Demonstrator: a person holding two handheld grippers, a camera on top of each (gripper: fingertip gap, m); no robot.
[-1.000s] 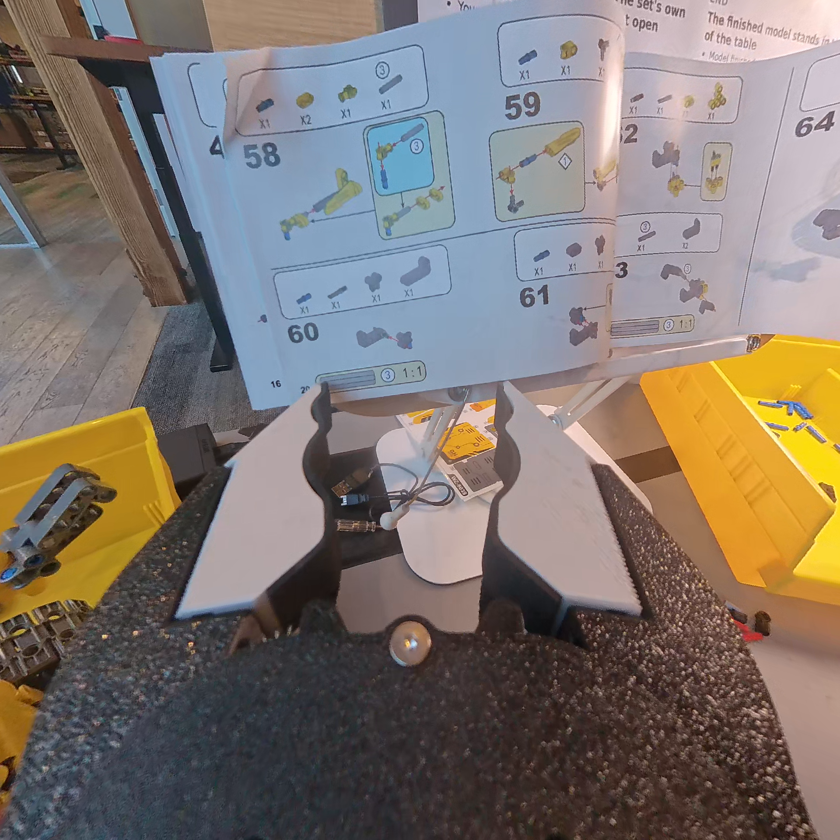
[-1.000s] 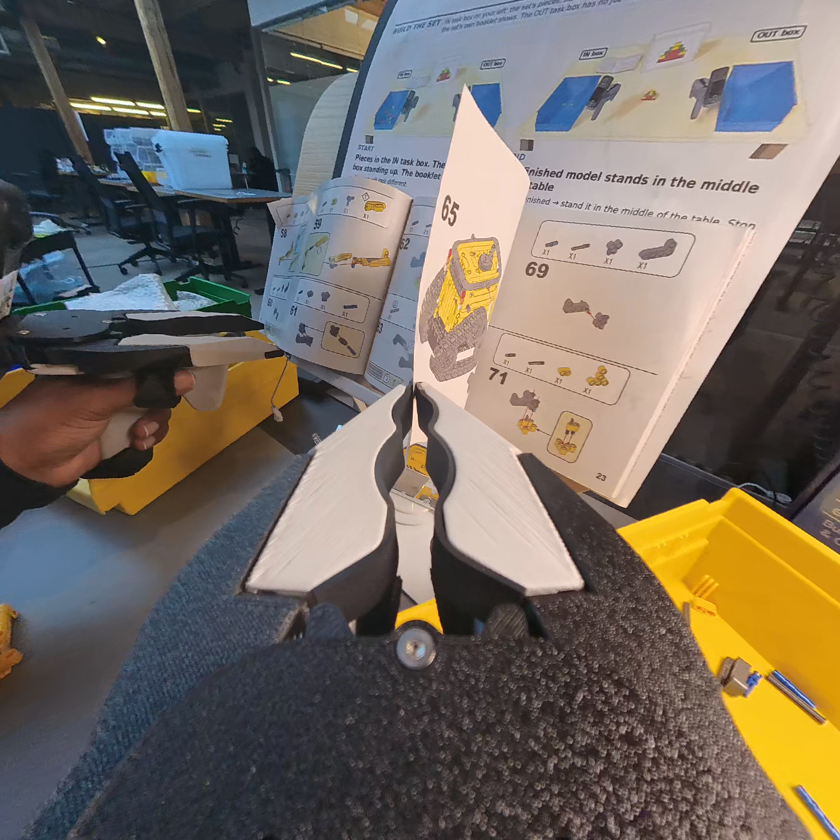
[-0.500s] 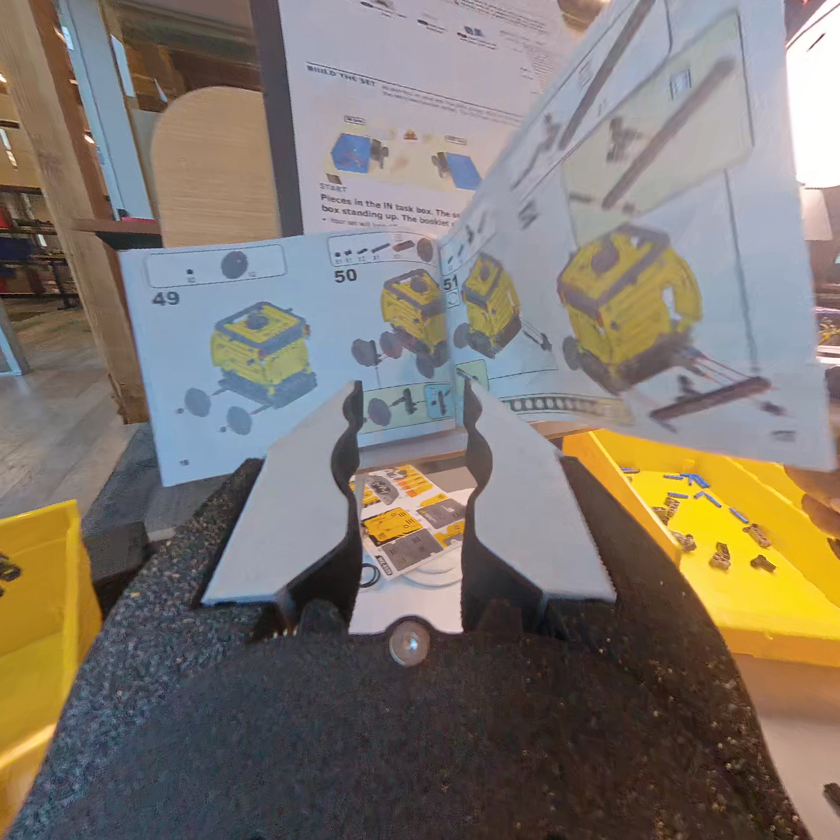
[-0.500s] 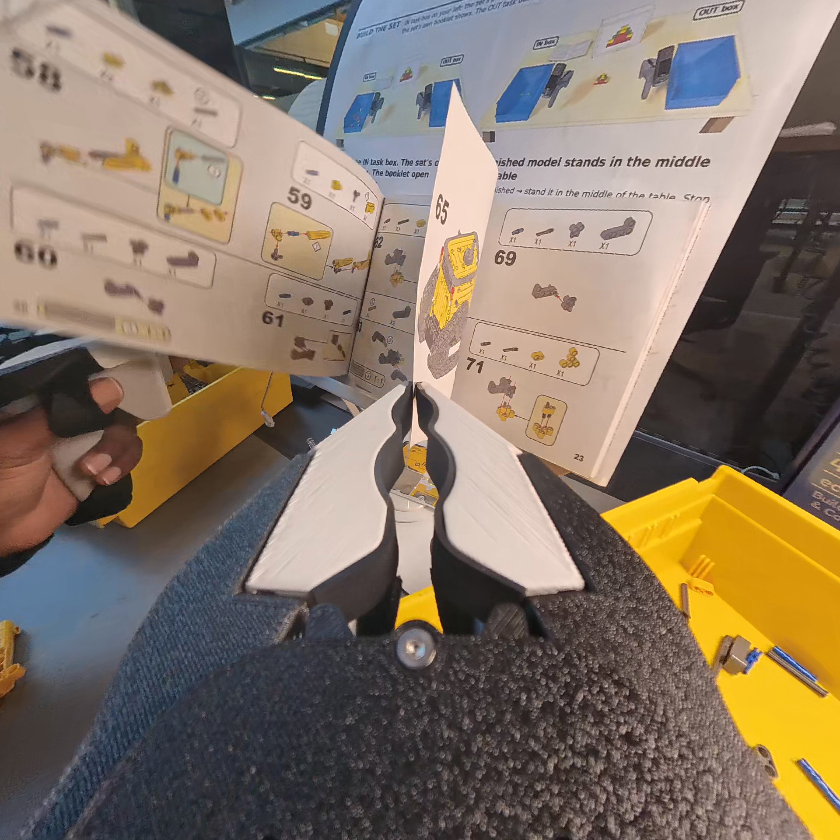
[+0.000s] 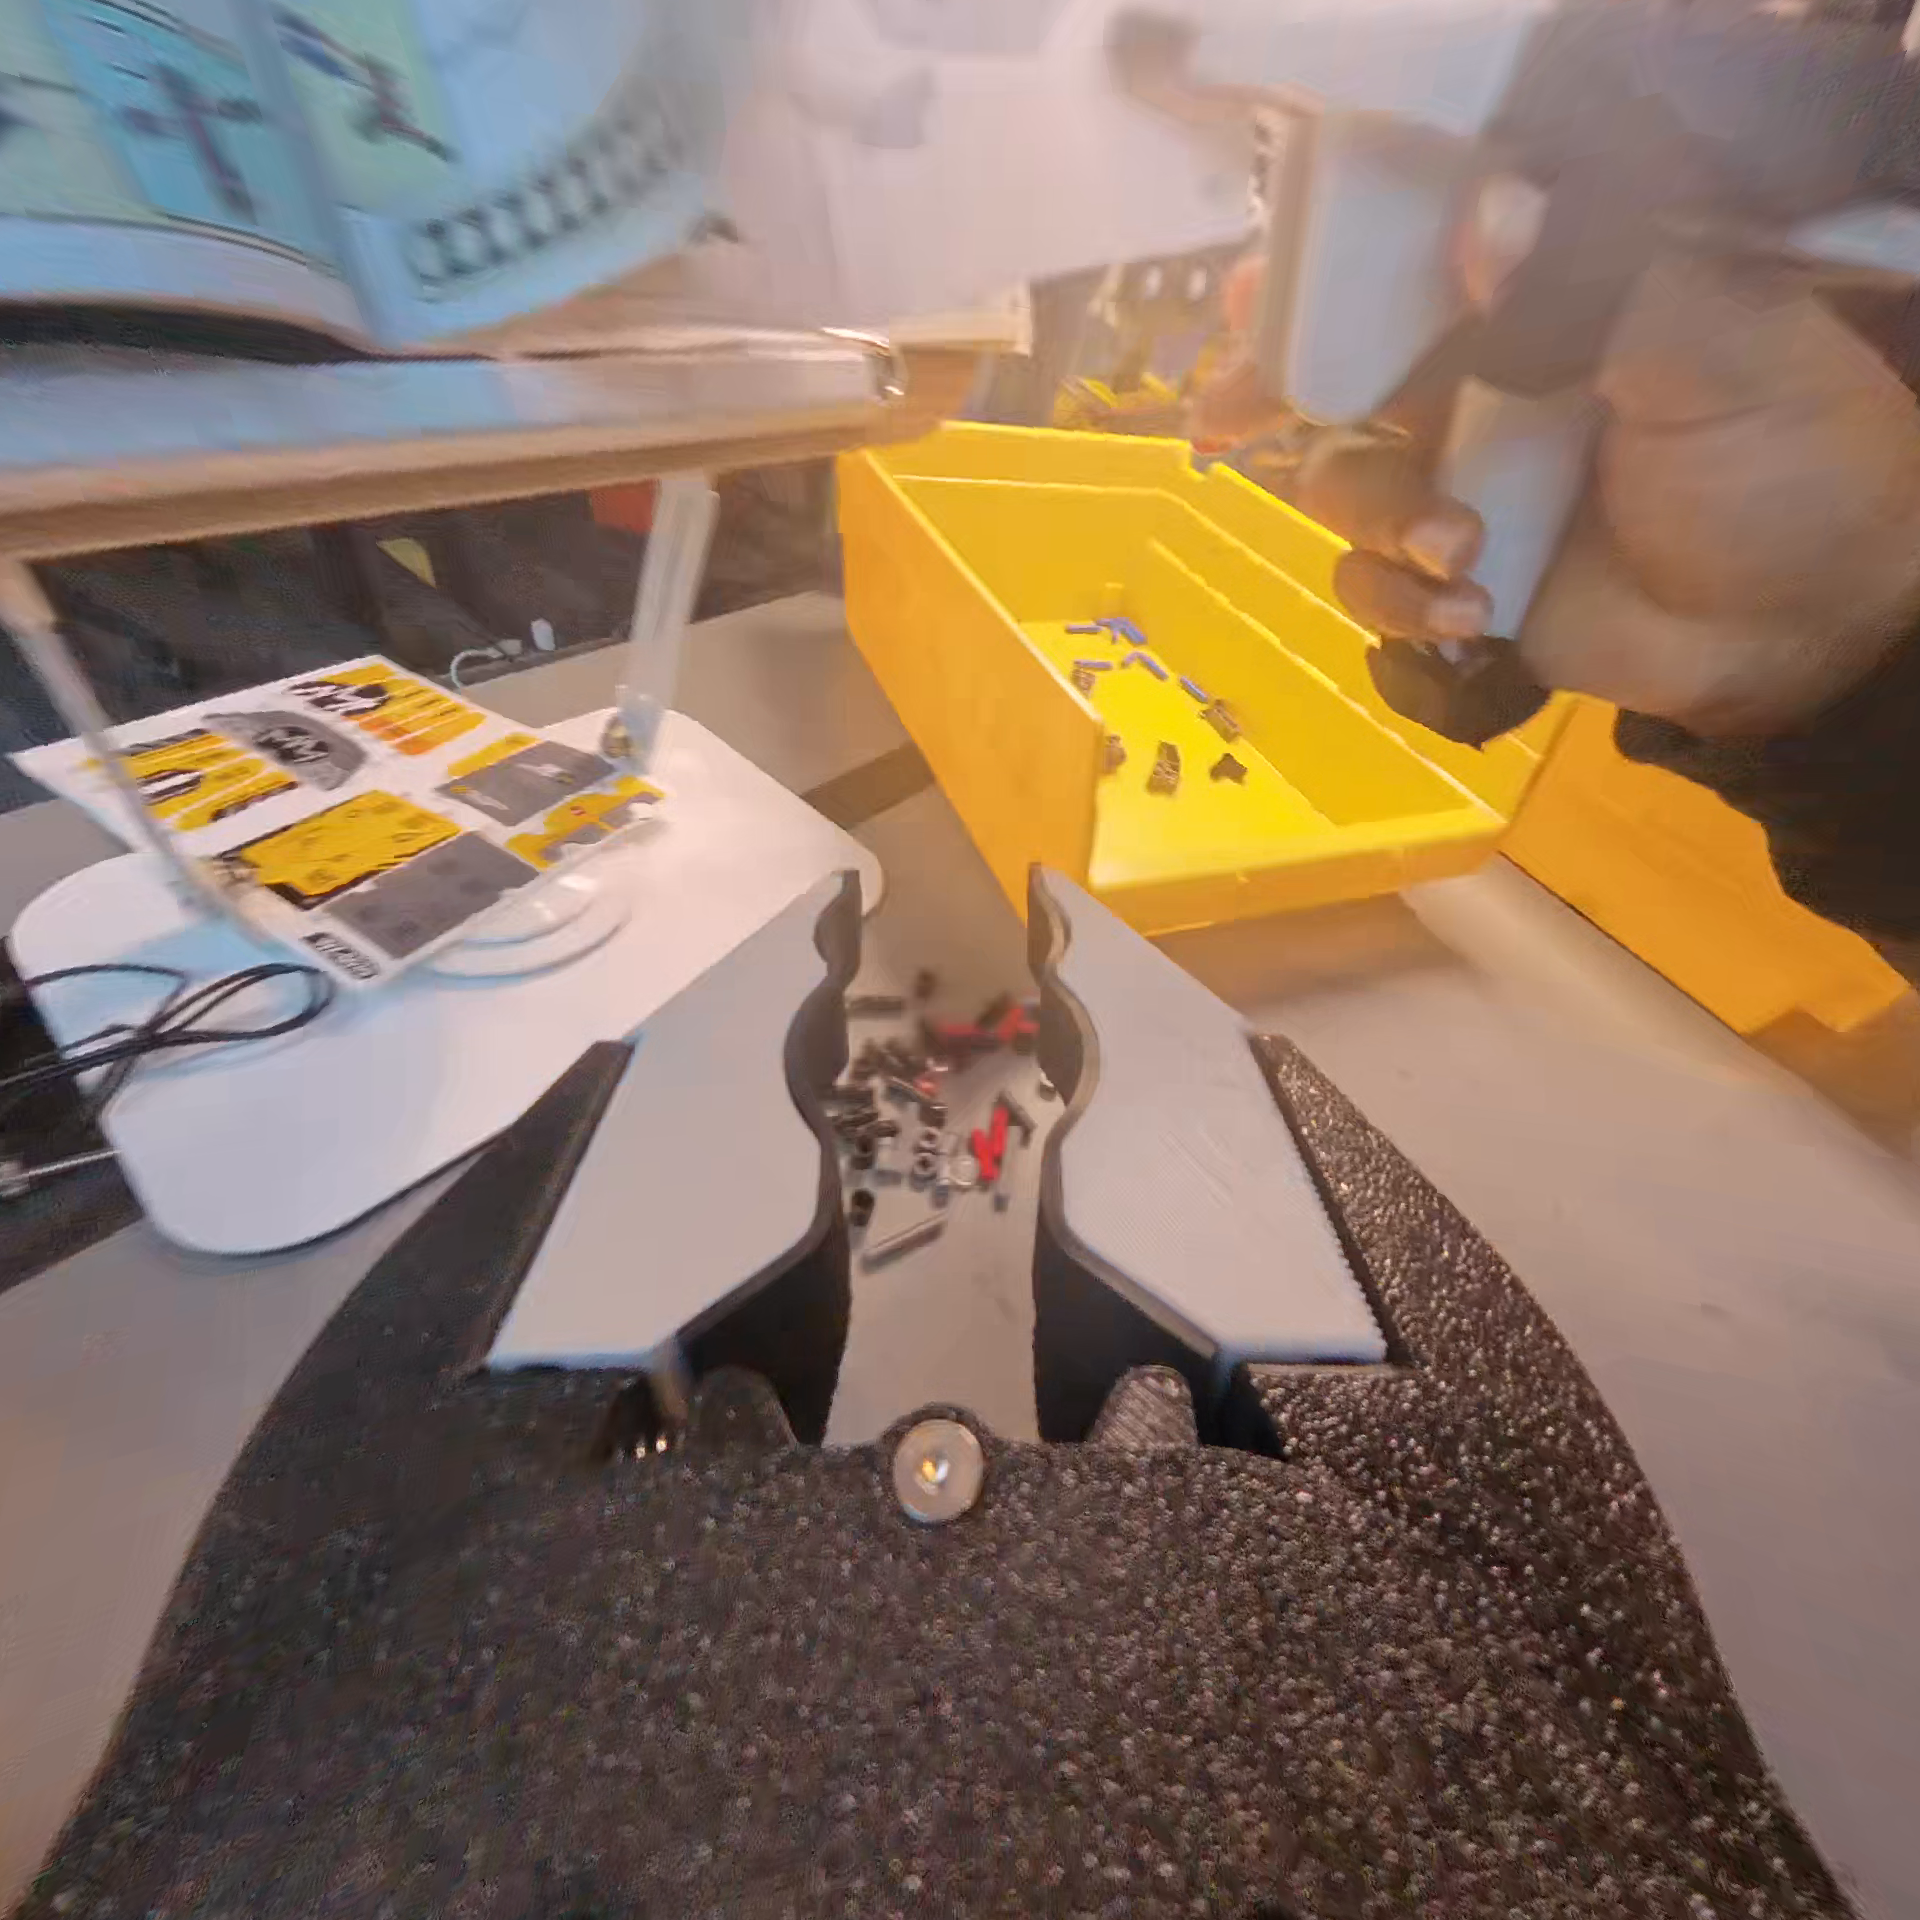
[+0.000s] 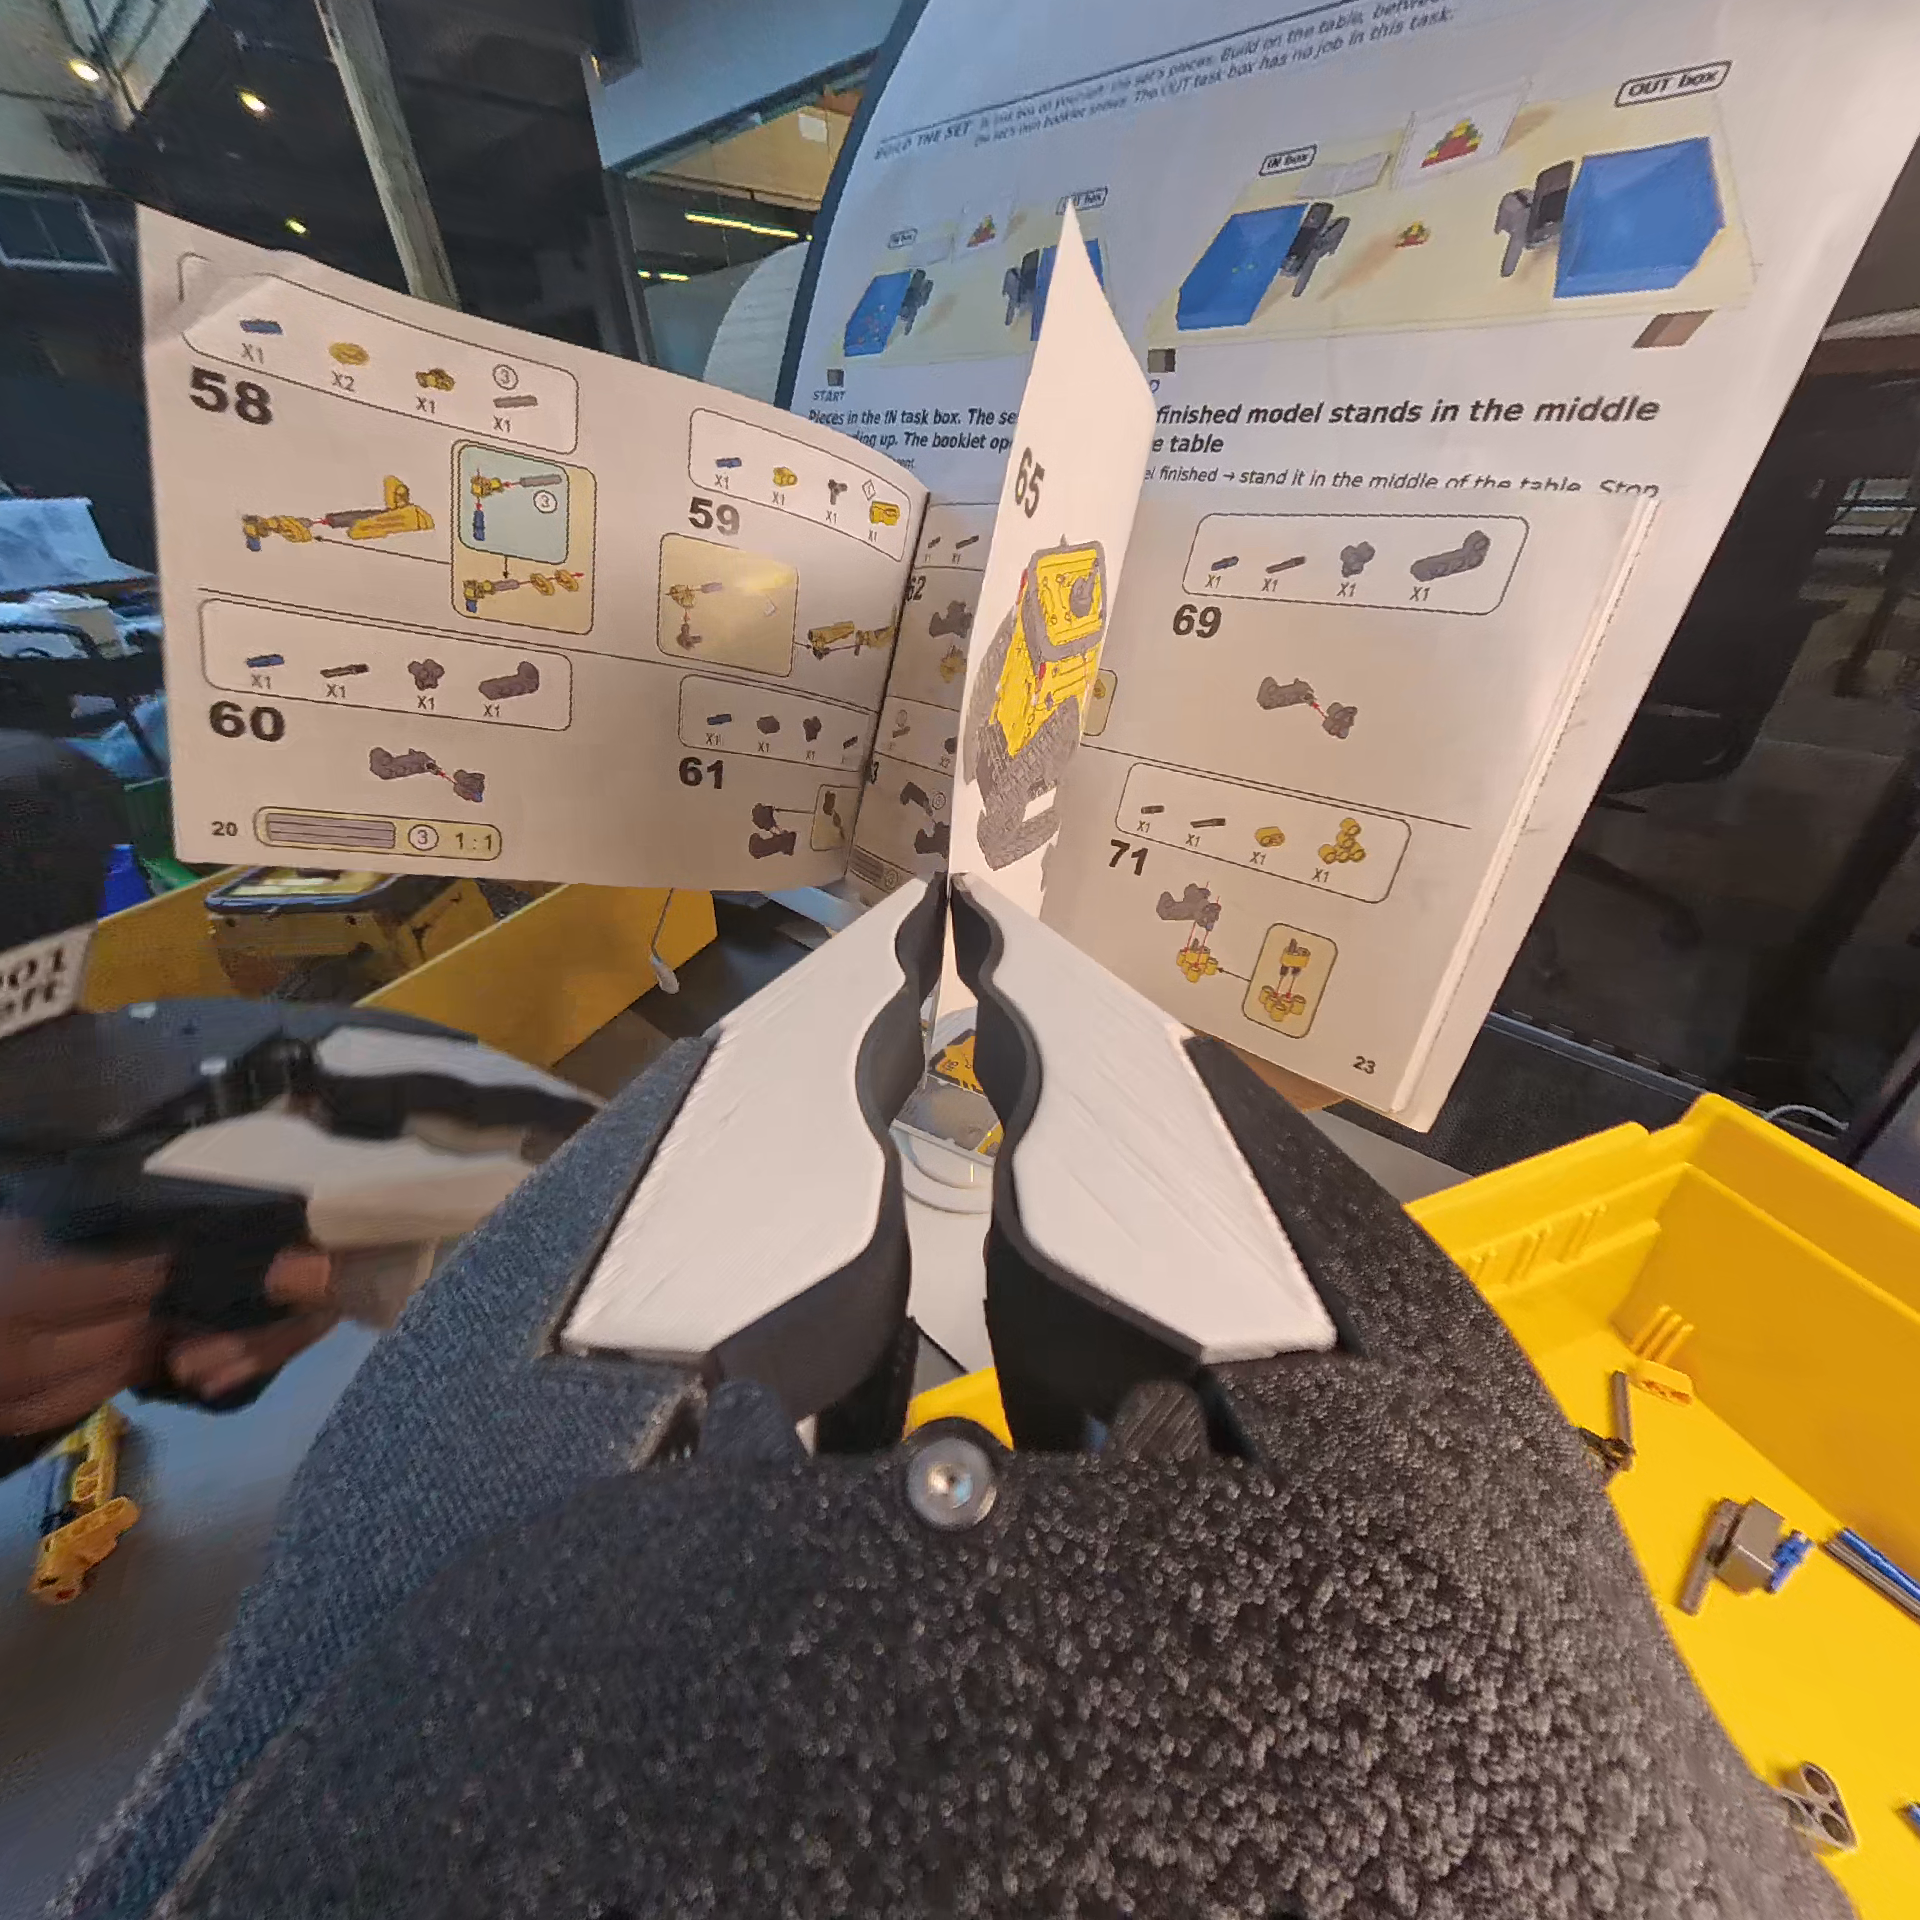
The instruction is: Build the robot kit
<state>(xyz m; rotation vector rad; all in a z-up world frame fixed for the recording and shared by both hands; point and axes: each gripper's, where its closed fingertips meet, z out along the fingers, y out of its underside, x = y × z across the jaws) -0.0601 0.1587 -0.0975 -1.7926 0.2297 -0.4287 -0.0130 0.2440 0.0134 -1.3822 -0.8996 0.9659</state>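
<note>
My right gripper (image 6: 950, 896) is shut on the bottom edge of one booklet page (image 6: 1070, 436), which stands on edge between the two halves of the open instruction booklet (image 6: 520, 623). My left gripper (image 5: 943, 914) is open and empty, low over a pile of small black and red pieces (image 5: 935, 1091) on the grey table. It also shows blurred at the left of the right wrist view (image 6: 436, 1132), held by a hand. The booklet is a blur at the top of the left wrist view (image 5: 416, 156).
A yellow bin (image 5: 987, 675) with small blue and black pieces stands right of the pile, also in the right wrist view (image 6: 1714, 1247). A white stand base (image 5: 416, 1060) carries a sticker sheet (image 5: 343, 800). Another yellow bin (image 6: 540, 966) and a yellow piece (image 6: 83, 1517) lie left. My left tips are roughly 20 cm from the yellow piece (image 6: 83, 1517).
My left gripper has swung down and to the right, from facing the booklet pages to over the pile of small pieces. The left pages have settled back. My right gripper still holds the page.
</note>
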